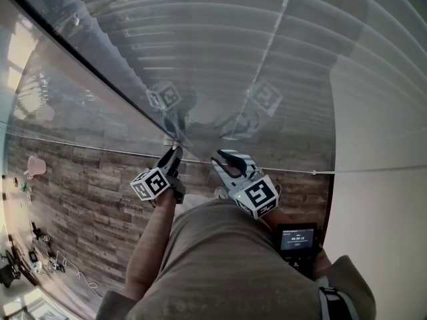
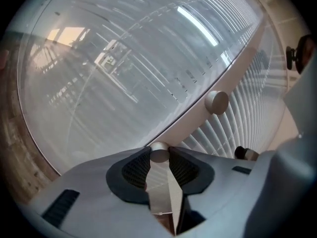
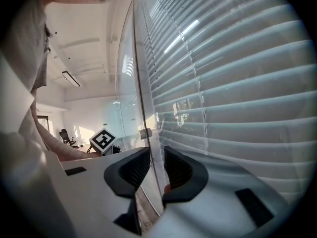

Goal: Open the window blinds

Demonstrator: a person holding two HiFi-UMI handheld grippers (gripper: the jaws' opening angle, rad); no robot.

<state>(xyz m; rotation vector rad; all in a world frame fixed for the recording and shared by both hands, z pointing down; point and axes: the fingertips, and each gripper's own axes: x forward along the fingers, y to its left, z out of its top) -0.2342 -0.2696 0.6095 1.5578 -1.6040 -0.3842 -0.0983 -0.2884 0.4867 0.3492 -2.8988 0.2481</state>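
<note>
**Two hand-held grippers at a glazed partition.**
- **L gripper** [image 1: 172,153]: jaws clamped on a small round metal knob [image 2: 159,152], w/ dark ribbed pads either side of it.
- **R gripper** [image 1: 224,157]: jaws narrow w/ a slim gap, gripping nothing. The glass pane [image 2: 99,93] edge lines up w/ the gap.
- **Blinds** [image 3: 237,93]: one set of white, flat horiz. slats on thin cords, behind the glass and straight ahead of both grippers.
- **L gripper view** adds a 2nd knob [image 2: 216,102], same shape, up-right of the jaws on the pale frame [image 2: 179,126].
- **Head view** adds the wood-plank floor [image 1: 87,199], 2 marker-cube reflections in the glass, and a small screen device [image 1: 297,239] behind the R gripper.
</note>
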